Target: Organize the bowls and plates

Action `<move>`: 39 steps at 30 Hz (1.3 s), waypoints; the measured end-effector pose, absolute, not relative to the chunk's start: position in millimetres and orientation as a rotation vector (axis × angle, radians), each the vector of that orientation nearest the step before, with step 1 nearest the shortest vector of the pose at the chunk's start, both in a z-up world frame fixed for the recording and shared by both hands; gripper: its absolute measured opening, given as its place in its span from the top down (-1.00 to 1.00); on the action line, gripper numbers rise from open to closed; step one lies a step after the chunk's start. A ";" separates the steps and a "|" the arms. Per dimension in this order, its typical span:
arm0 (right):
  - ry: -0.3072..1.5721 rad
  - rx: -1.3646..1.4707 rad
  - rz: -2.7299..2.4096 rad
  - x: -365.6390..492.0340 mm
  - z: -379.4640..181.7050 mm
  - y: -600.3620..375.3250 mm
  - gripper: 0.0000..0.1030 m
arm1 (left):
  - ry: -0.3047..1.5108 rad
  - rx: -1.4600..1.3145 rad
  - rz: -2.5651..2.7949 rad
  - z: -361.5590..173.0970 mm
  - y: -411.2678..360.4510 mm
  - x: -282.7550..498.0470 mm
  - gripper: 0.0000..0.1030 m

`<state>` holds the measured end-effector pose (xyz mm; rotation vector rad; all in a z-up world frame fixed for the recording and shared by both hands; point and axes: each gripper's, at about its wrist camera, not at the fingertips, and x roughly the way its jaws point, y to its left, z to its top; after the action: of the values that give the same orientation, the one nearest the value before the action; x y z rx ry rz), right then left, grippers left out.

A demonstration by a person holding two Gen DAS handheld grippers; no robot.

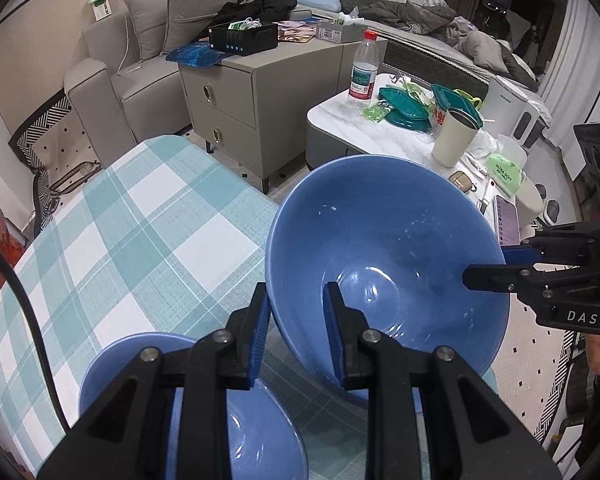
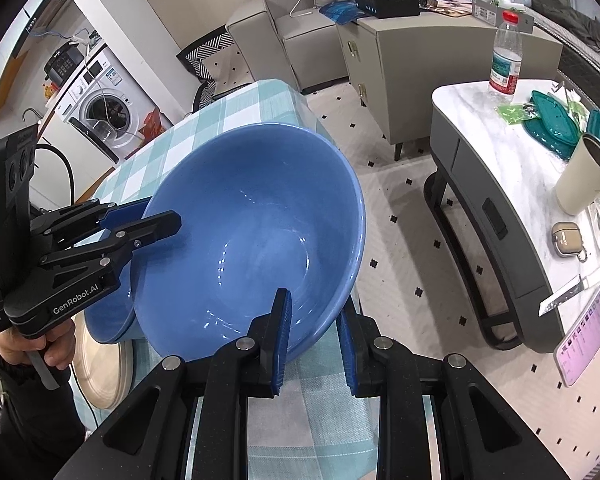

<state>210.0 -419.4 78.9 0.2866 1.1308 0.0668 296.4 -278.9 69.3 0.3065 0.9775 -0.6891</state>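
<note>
Two claws share one big blue bowl [image 1: 384, 252], which hangs tilted above the checked tabletop [image 1: 132, 216]. From the left wrist, the left claw [image 1: 296, 332] is pinched narrow on the near rim, one pad inside the wall and one outside; the right claw [image 1: 484, 270] grips the opposite rim likewise. Glazed and glossy, the bowl looks stiff, slippery, fairly heavy and breakable, so opposite rim holds suit it. A second blue bowl [image 1: 256, 432] sits just below, with open cloth to the left.

From the right wrist, the right claw [image 2: 312, 340] clamps the low rim while the tabletop's edge [image 2: 300, 100] drops to floor close alongside, and a side table [image 2: 500, 128] stands well apart
</note>
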 end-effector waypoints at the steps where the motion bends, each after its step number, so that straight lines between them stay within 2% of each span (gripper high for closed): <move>1: 1.127 0.287 0.066 209.3 80.8 -420.1 0.56 | 0.975 0.305 -0.689 70.9 -278.9 295.7 0.51; 39: 1.028 0.175 0.158 209.2 140.7 -352.6 0.55 | 0.866 0.231 -0.583 126.9 -201.9 266.7 0.51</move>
<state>209.2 -352.6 140.7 0.1755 1.0278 0.1579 266.7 -201.9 126.9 0.2305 0.8657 -0.5831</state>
